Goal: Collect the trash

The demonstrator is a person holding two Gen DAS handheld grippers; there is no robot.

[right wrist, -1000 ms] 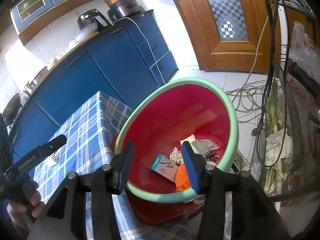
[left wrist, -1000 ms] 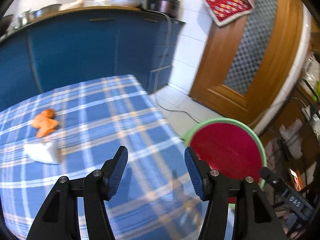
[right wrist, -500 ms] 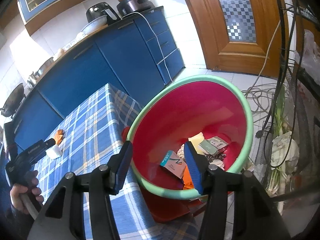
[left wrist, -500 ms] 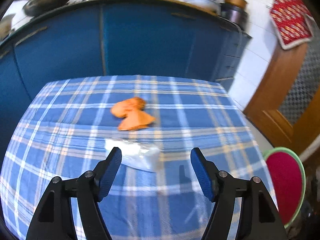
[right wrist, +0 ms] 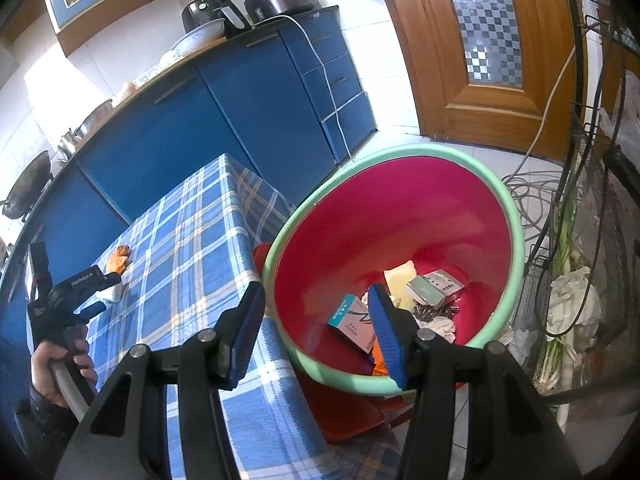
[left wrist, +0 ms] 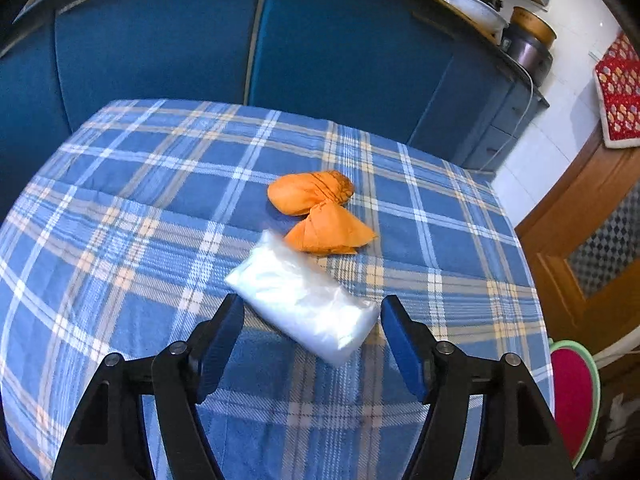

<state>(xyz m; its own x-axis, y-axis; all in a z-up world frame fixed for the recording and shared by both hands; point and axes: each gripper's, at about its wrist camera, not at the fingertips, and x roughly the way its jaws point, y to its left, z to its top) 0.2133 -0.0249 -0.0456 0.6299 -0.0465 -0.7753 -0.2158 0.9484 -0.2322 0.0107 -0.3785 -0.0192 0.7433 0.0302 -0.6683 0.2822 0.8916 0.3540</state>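
In your left wrist view, a clear plastic bag (left wrist: 304,304) is lying flat on the blue plaid tablecloth (left wrist: 120,216), crinkled and glossy, folded into a rough rectangle. Just beyond it, 2 pieces of orange peel (left wrist: 320,212) are sitting together, the nearer piece almost touching the bag's far corner. Your left gripper (left wrist: 312,336) is hanging over the bag with its jaws parted; they have just been closing a little, yet the blue pads are standing clear of the plastic on both sides, gripping nothing. The bag's long axis is running diagonally, from upper left down toward the right finger (left wrist: 404,344), so you are straddling its near end at a slant. In your right wrist view, the red bin (right wrist: 400,216) with the green rim is standing on the floor beside the table, tilted toward you, with small cartons and scraps of paper lying in its bottom. Your right gripper (right wrist: 316,332) is hovering above the bin's near rim, fingers released and apart, nothing between them. At far left, your hand (right wrist: 60,364) is holding the left gripper over the cloth.
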